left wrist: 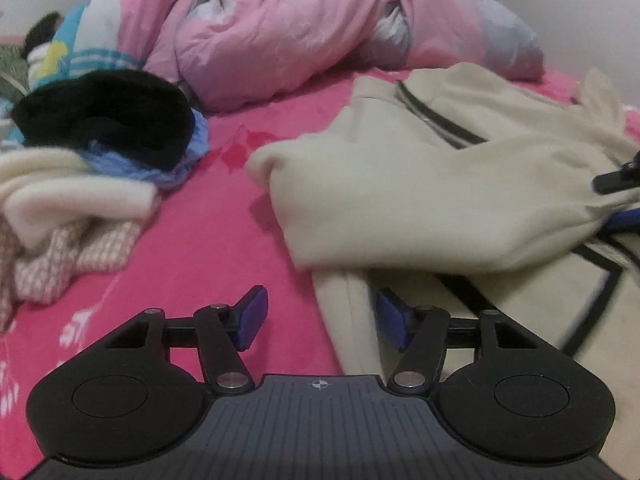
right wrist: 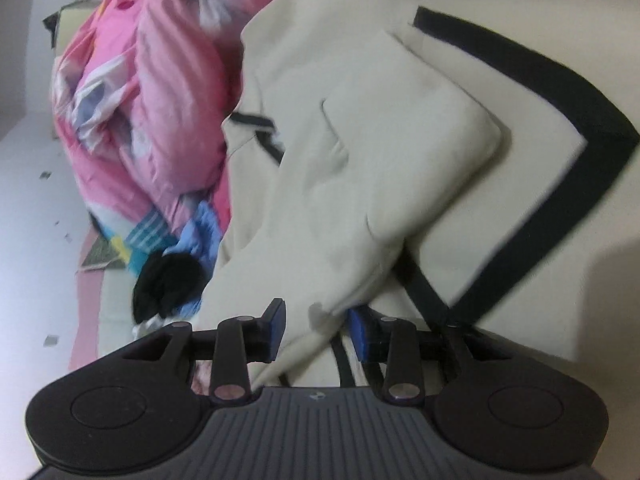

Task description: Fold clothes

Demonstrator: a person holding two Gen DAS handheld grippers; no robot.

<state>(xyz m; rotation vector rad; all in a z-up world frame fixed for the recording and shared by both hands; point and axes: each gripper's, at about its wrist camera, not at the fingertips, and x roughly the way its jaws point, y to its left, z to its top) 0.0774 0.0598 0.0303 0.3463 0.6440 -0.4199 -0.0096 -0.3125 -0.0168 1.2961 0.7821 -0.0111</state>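
Left hand-held gripper [left wrist: 318,318] hovers with jaws spread wide at the edge of the cream fleece jacket with black trim [left wrist: 440,184], which lies on the pink bed sheet [left wrist: 208,240]. Right hand-held gripper [right wrist: 318,330], jaws apart, straddles a jacket fold without clamping it. Left of the jacket sits a fuzzy black garment [left wrist: 108,116].

Right tool [right wrist: 316,330] stands with jaws apart, a fold of the cream jacket [right wrist: 360,168] lying between them. Pink quilt [right wrist: 160,92] lies beside the jacket; black garment [right wrist: 168,284] touches its edge.
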